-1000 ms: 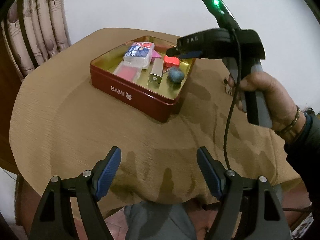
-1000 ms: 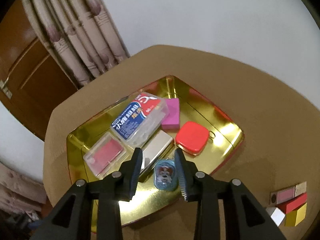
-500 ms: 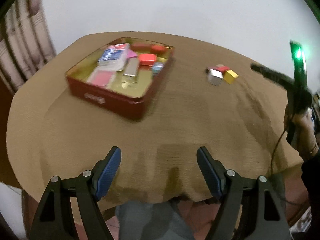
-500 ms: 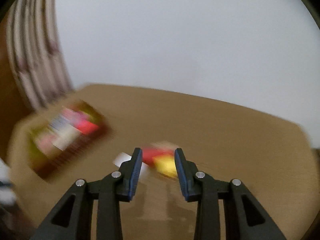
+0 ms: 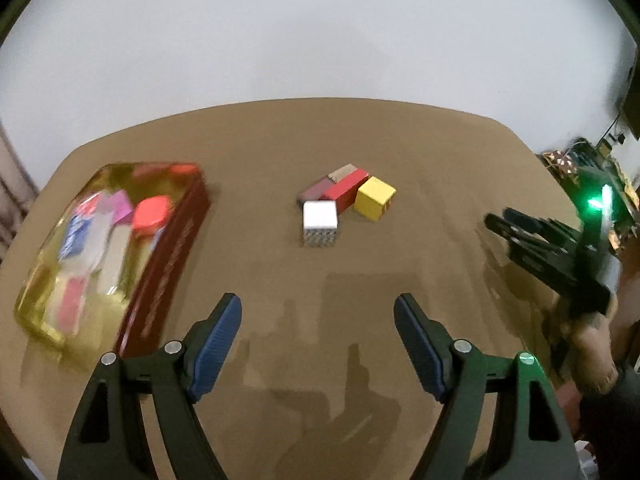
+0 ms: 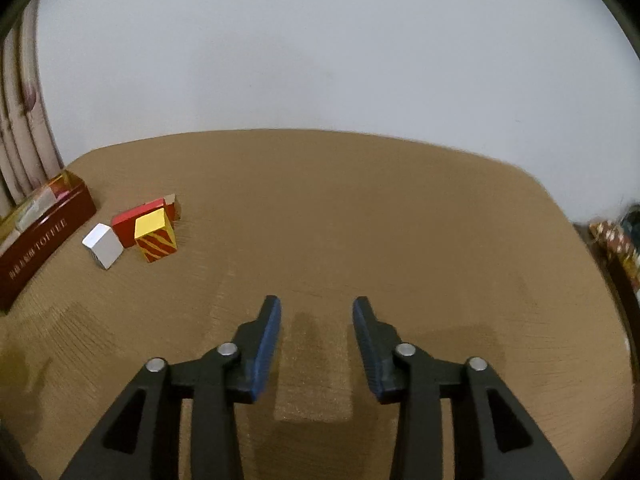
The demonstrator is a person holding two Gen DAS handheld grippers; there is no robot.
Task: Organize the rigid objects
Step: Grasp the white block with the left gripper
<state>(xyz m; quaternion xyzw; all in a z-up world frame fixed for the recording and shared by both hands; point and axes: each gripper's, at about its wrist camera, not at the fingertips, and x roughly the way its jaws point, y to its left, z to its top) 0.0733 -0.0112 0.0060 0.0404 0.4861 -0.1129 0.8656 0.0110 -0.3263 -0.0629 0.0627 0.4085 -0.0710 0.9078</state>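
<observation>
A red tin (image 5: 168,256) with a gold inside holds several small items and sits at the table's left; it also shows in the right wrist view (image 6: 44,240). A cluster of small boxes lies mid-table: a white box (image 5: 319,216), a red box (image 5: 346,190), a yellow box (image 5: 375,198) and a pink-brown box (image 5: 320,189). The right wrist view shows the white box (image 6: 103,245), the yellow box (image 6: 155,234) and the red box (image 6: 138,220). My left gripper (image 5: 318,320) is open and empty, short of the cluster. My right gripper (image 6: 316,320) is open and empty, right of the cluster.
The round table wears a tan cloth (image 5: 400,152). A white wall stands behind it. A curtain (image 6: 24,128) hangs at the left. Clutter (image 5: 576,168) sits past the table's right edge. The right gripper's body (image 5: 552,256) hovers at the table's right side.
My right gripper has left the tin and swung right, away over the open cloth. My left view has turned right, bringing the box cluster to the middle.
</observation>
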